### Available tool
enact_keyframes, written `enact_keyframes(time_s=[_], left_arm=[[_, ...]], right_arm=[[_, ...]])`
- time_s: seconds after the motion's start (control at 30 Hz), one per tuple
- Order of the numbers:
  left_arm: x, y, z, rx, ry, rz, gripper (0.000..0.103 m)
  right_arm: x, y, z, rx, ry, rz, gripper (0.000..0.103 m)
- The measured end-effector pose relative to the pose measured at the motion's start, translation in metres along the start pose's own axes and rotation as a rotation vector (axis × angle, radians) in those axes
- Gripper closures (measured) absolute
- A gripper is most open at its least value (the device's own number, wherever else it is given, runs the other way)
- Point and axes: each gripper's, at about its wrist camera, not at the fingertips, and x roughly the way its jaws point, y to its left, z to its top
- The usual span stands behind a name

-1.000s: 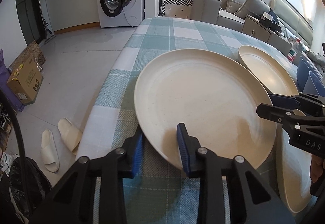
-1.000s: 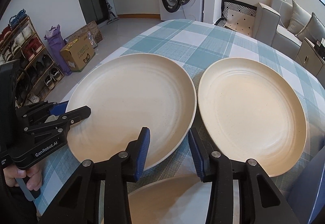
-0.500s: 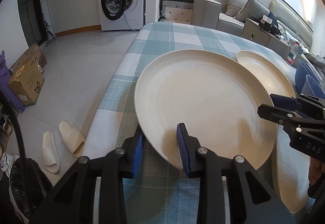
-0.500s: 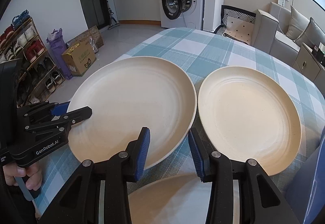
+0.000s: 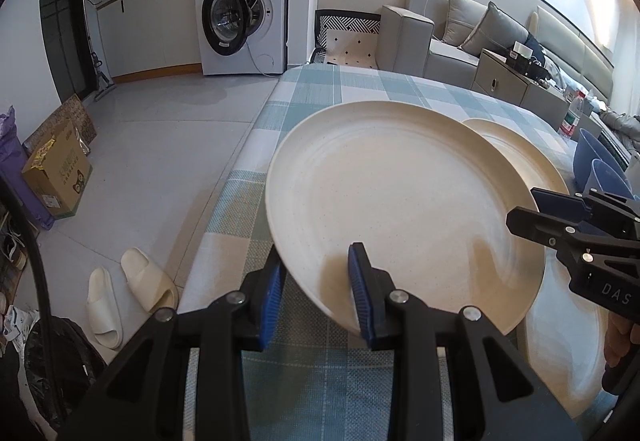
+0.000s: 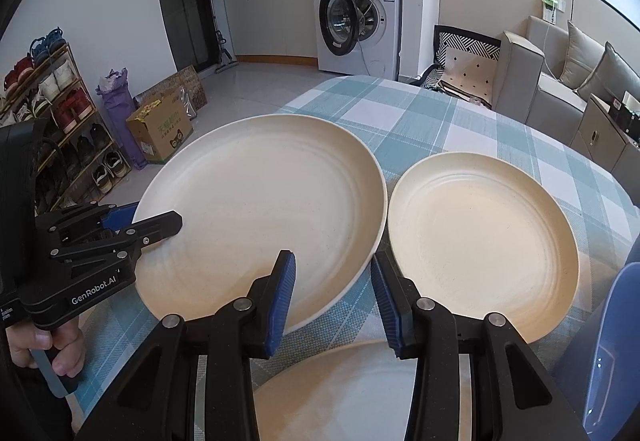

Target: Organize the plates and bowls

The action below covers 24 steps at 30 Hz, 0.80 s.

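Right wrist view: both hand-held grippers (image 6: 333,295) pinch lrg cream plate (image 6: 260,209), rim tilted off tbl.

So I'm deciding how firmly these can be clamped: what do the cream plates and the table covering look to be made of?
Lifted plate: matte cream with fine dark specks and faint moulded rings, no glassy glare; likely wheat-straw plastic or melamine, though matte ceramic is possible. The smaller plate on the table looks the same. Tablecloth: teal and white check with visible weave, so woven fabric or textured vinyl.
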Motion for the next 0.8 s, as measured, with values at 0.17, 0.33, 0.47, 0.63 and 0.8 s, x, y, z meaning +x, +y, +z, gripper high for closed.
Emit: enact_keyframes(time_s=[0.17,0.33,0.47,0.63,0.8], left_arm=[[-0.008,-0.002,0.003,0.007,-0.015,-0.007,0.073],[-0.017,-0.009,0.006,0.019,-0.032,-0.015,0.073],[-0.023,-0.016,0.006,0.032,-0.043,-0.023,0.072],[-0.030,-0.022,0.006,0.045,-0.054,-0.037,0.072],[-0.035,-0.028,0.006,0.056,-0.060,-0.050,0.072]], right_arm=[[-0.011,0.000,0.001,0.002,-0.014,-0.005,0.062],[-0.022,-0.004,0.000,0.008,-0.032,-0.015,0.062],[-0.033,-0.007,-0.003,0.018,-0.046,-0.023,0.062],[-0.047,-0.011,-0.007,0.040,-0.059,-0.027,0.062],[-0.058,-0.015,-0.011,0.049,-0.074,-0.035,0.062]])
